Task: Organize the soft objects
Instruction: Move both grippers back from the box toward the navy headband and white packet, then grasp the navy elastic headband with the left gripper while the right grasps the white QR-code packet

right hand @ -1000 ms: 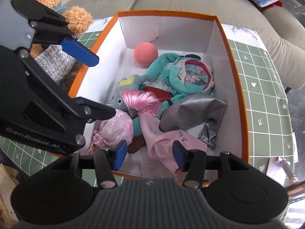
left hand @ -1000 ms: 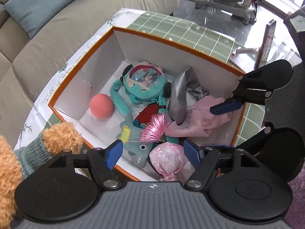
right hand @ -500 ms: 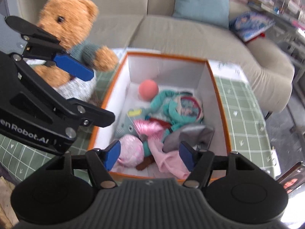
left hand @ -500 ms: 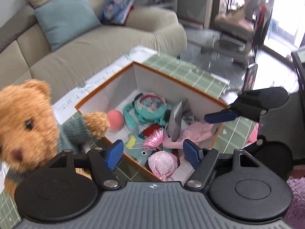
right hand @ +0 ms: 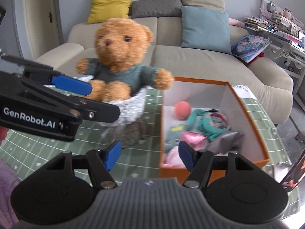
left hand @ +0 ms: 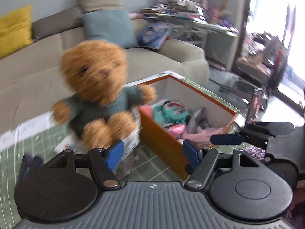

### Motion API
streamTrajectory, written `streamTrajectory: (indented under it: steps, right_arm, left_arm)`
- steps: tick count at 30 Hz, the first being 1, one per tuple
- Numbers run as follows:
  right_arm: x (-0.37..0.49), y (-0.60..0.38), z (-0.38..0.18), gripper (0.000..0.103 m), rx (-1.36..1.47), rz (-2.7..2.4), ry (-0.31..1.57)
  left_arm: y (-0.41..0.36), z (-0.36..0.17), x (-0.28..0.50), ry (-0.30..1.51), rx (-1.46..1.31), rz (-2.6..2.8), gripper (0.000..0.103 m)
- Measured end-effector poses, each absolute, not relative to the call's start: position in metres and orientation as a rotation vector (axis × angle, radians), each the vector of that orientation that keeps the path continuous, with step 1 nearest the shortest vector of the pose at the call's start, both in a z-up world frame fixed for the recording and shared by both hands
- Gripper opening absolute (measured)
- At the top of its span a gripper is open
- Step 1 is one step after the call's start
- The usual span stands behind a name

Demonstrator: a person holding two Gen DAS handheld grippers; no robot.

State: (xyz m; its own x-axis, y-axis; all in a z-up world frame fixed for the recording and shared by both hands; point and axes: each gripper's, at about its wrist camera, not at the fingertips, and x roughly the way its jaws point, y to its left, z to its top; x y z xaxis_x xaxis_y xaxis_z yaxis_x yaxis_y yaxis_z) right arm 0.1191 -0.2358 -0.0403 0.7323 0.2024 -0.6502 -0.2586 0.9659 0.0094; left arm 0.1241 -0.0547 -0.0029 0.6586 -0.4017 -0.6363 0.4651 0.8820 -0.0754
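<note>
Both grippers empty, bear upright left of box

Right gripper [right hand: 149,155] and left gripper [left hand: 152,153]: jaws wide, nothing between. Beyond them, brown plush teddy bear in green sweater [right hand: 120,57] sits on grey knitted fabric [right hand: 131,106], long axis vertical, facing the grippers, beside orange-rimmed cardboard box [right hand: 246,110] of soft toys.

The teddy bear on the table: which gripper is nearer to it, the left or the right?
Left. In the right wrist view the left gripper has one blue finger just in front of the teddy bear. The right gripper sits farther back, nearer the orange box. Both are open and empty.
</note>
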Motion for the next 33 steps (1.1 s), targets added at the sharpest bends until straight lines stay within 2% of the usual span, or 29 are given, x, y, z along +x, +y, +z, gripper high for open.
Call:
streamTrajectory:
  steps: [19, 33]
  right_arm:
    - [0.103, -0.083, -0.074, 0.064, -0.213, 0.534, 0.661]
    - [0.183, -0.005, -0.107, 0.06, -0.322, 0.467, 0.638]
  left_arm:
    - [0.103, -0.053, 0.081, 0.685, -0.182, -0.062, 0.083]
    - [0.173, -0.083, 0.149, 0.678, -0.13, 0.086, 0.083]
